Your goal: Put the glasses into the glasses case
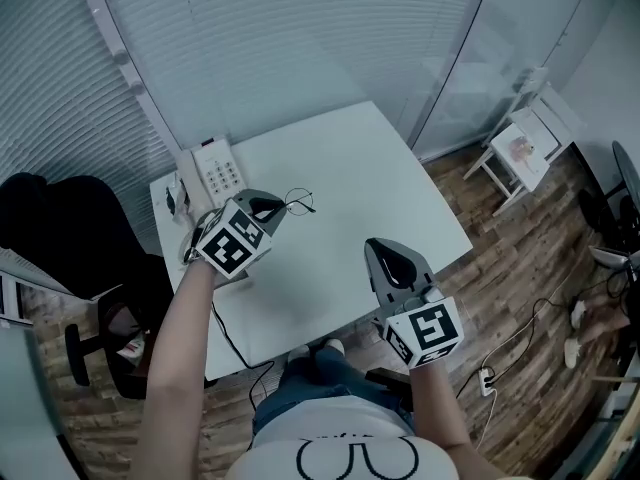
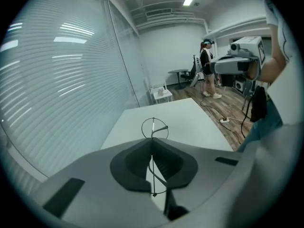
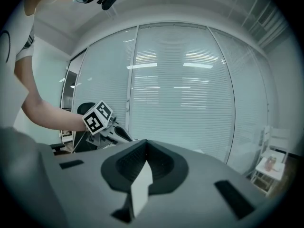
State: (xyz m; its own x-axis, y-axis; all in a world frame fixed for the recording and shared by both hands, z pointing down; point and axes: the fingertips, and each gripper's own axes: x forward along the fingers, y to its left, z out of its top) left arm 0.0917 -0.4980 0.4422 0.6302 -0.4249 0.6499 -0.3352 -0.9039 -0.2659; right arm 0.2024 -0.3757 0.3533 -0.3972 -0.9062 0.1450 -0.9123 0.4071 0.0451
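**A:** Current step?

**B:** Transport, as I judge it. The left gripper (image 1: 278, 206) is clamped on the wire frame of the glasses (image 1: 300, 202), which hang over the table (image 1: 350, 188). The right gripper (image 1: 380, 248) is closed with nothing in it.

**A:** Next move?

**B:** Locate the case (no view shows it clearly). Probably open it with the right gripper, then lower the glasses in.

The thin round wire-rimmed glasses (image 1: 300, 202) show only one lens in the head view; the rest is hidden within the closed jaws of the grey left gripper (image 1: 278, 208). At the far left of the white table (image 1: 340, 168), the keys of the white keypad device (image 1: 218, 171) are too small to read. The small dark thing (image 1: 172, 201) beside it cannot be identified.
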